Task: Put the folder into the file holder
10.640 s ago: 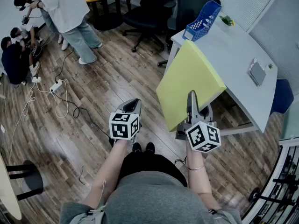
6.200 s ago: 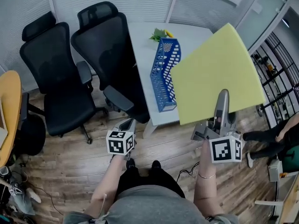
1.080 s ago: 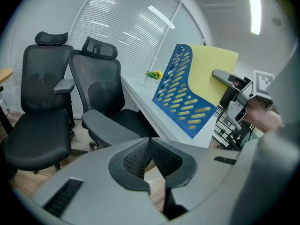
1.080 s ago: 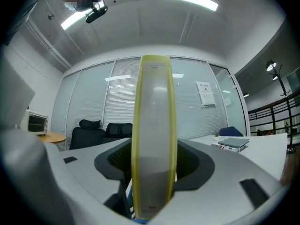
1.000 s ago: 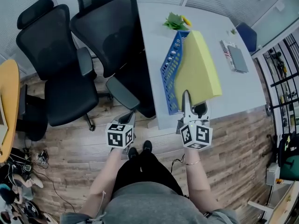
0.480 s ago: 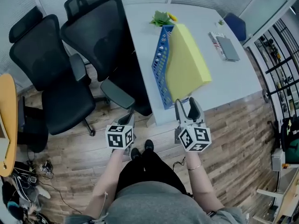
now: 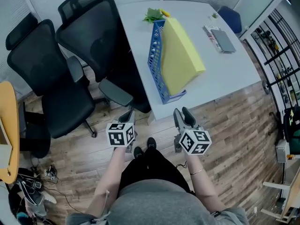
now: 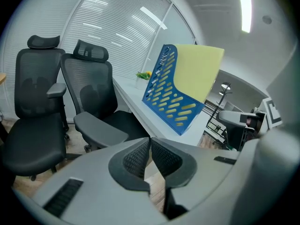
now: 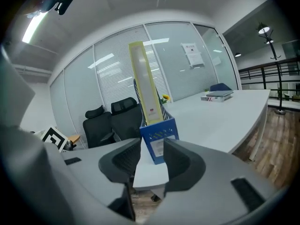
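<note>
The yellow folder (image 7: 180, 55) is being carried by the blue file holder (image 7: 154, 55). It is standing on edge inside the holder and leaning toward the open right side in the head view, top sticking out well above the slotted wall. The file holder is being supported by the white table (image 7: 234, 74), close to the table's near edge. In the left gripper view the folder is being seen above the holder's slotted side. In the right gripper view it is being seen edge-on and upright, rising behind the holder's short front wall.

Neither folder nor holder is being touched by a tool. The left tool (image 7: 126, 117) is being held low over the wood floor (image 7: 243, 139), just short of the table. Its jaws are being kept together with nothing between them. The right tool (image 7: 182, 112) is being held beside it, just in front of the table edge and pointed at the holder. Its jaws are being kept apart, having just been closing, and nothing is being gripped. Only table and holder are being seen through the gap, well apart from the pads.

Two black chairs (image 7: 86, 36) are being parked at the table's left side. A small green plant (image 7: 152, 15) is being seen just behind the holder. A notebook (image 7: 220, 34) is being seen farther right on the table.
</note>
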`<state>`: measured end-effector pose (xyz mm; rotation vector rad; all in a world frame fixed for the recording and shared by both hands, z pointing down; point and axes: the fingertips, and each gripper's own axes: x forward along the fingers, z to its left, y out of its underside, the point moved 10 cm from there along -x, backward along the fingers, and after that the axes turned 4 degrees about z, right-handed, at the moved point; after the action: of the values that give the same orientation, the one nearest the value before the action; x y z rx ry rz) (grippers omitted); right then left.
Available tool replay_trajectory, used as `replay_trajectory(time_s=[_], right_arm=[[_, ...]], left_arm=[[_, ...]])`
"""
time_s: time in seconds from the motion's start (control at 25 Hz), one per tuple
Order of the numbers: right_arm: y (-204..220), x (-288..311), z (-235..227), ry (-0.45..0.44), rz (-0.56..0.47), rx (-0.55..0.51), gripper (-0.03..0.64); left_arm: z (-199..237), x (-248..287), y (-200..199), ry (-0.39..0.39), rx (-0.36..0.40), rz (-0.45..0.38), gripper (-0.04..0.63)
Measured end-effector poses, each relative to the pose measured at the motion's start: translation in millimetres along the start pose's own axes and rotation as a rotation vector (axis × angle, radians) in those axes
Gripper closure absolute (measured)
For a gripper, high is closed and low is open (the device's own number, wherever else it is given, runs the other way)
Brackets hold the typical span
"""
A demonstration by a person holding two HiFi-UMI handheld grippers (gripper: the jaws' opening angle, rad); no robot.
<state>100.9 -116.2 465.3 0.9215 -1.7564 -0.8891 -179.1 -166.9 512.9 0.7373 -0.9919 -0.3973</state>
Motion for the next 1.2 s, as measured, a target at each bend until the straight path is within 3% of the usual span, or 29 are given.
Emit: replay_trajectory(time_s=[0.44, 0.72, 1.2], right_arm=[[11.7, -11.6, 0.2, 0.016, 0.059, 0.011, 0.608], [13.2, -12.4, -2.0, 0.016, 0.082, 0.044, 0.612], [12.5, -11.0, -3.8, 0.004, 0.138, 0.01, 0.613]], left_arm=[[-6.6, -4.8, 0.8, -0.001, 0.019, 0.002, 0.562], [-8.3, -5.0, -0.9, -0.005, 0.031, 0.004, 0.563], [-18.9, -0.9, -10.2, 0.002, 0.063, -0.005, 0.563]])
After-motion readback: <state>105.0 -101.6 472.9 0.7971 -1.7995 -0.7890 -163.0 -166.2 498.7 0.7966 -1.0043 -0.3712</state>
